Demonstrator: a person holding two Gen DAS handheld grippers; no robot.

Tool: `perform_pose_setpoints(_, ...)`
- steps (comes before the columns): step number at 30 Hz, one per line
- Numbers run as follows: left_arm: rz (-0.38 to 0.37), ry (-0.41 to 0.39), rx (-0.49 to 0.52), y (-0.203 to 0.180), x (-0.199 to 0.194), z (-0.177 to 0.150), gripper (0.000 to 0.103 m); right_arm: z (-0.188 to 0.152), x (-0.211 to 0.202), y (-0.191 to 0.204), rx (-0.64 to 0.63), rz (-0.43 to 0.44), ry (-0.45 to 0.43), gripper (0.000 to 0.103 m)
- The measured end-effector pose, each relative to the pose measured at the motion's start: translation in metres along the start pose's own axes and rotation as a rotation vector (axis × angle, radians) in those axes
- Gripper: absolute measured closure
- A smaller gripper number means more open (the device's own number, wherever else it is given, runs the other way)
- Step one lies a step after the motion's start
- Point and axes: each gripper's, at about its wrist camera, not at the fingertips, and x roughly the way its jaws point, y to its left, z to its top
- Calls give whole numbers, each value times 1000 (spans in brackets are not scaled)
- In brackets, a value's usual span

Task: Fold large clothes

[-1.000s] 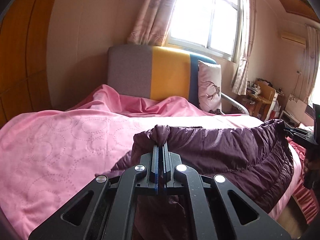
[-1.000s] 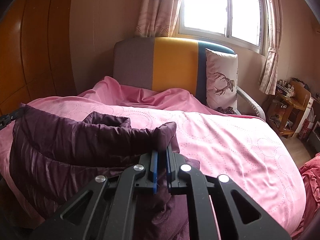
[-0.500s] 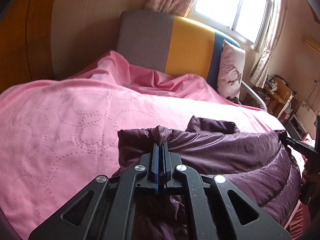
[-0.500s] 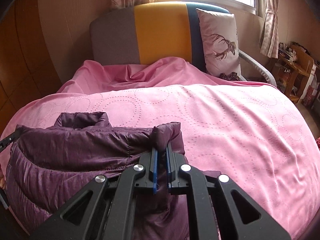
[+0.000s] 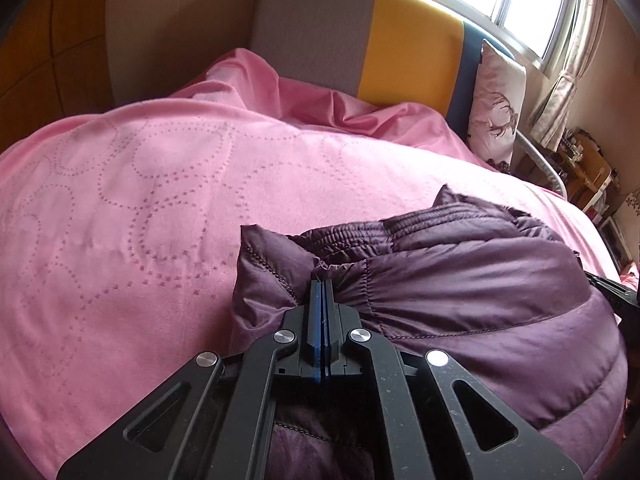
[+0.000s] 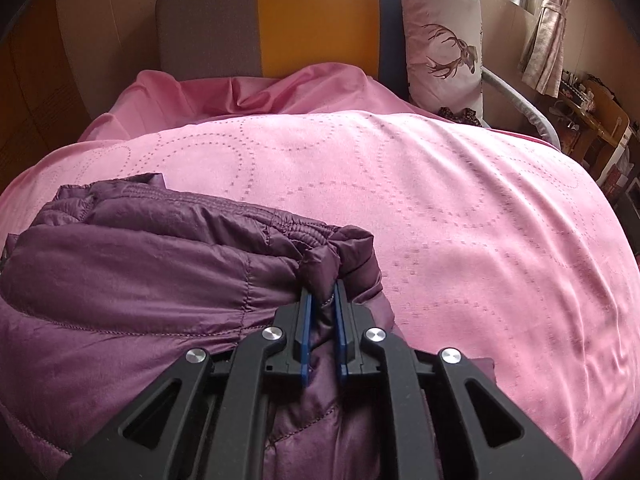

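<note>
Both grippers dropped, jacket (image 5: pixel 460 288) now on bed (image 5: pixel 140 200) | left gripper (image 5: pixel 322 286) jaws pinching jacket edge | right gripper (image 6: pixel 320 296) jaws opening, fabric between | let go evenly, smooth fold flat

A: Any words, labels or numbers to read?

B: None. The pillow (image 6: pixel 444 48) at the far right carries a deer drawing (a picture, no lettering), and the pink bedspread (image 6: pixel 460 216) has only dotted circles.

A: The cluttered desk (image 5: pixel 588 160) far right?

B: Too small and blurred to read.
</note>
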Motion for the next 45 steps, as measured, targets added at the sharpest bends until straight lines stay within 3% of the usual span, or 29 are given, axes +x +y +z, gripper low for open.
perform_pose_setpoints(7, 51, 13, 17, -7, 5, -3, 103, 0, 7, 4, -26, -13, 17, 91)
perform_pose_setpoints(9, 81, 6, 7, -6, -8, -3, 103, 3, -7, -2, -2, 9, 3, 80)
perform_pose_setpoints(11, 86, -9, 3, -5, -24, -6, 99, 0, -28, -15, 52, 59, -37, 47)
perform_pose_setpoints(15, 55, -65, -60, 6, -65, -27, 36, -24, -65, -38, 103, 125, -72, 39)
perform_pose_setpoints(16, 40, -83, -78, 8, -74, -35, 35, -33, -71, -44, 121, 139, -67, 39)
perform_pose_setpoints(20, -26, -76, -121, 18, -94, -73, 34, -76, -92, -69, 213, 234, -60, 38)
perform_pose_setpoints(22, -35, -78, -146, 23, -102, -92, 34, -96, -101, -76, 243, 243, -53, 32)
perform_pose_setpoints(25, -108, -64, -228, 34, -109, -114, 34, -124, -105, -85, 289, 277, -35, 30)
perform_pose_setpoints(27, -172, -31, -270, 37, -105, -126, 35, -135, -101, -88, 320, 336, -6, 40)
perform_pose_setpoints(29, -223, -23, -293, 36, -105, -135, 47, -143, -103, -85, 342, 389, -7, 66)
perform_pose_setpoints(32, -299, -15, -328, 35, -110, -143, 63, -144, -117, -81, 323, 407, -19, 83)
perform_pose_setpoints(38, -354, 11, -304, 30, -140, -168, 66, -169, -158, -90, 242, 400, 13, 87)
perform_pose_setpoints(40, -337, 18, -295, 29, -150, -175, 64, -178, -171, -93, 221, 386, 25, 79)
perform_pose_setpoints(41, -297, 8, -293, 27, -158, -177, 59, -181, -175, -94, 224, 377, 27, 69)
perform_pose_setpoints(43, -230, -26, -274, 27, -171, -174, 46, -183, -191, -97, 216, 326, -15, 60)
perform_pose_setpoints(45, -131, -90, -224, 19, -189, -166, 45, -180, -208, -94, 193, 267, -77, 58)
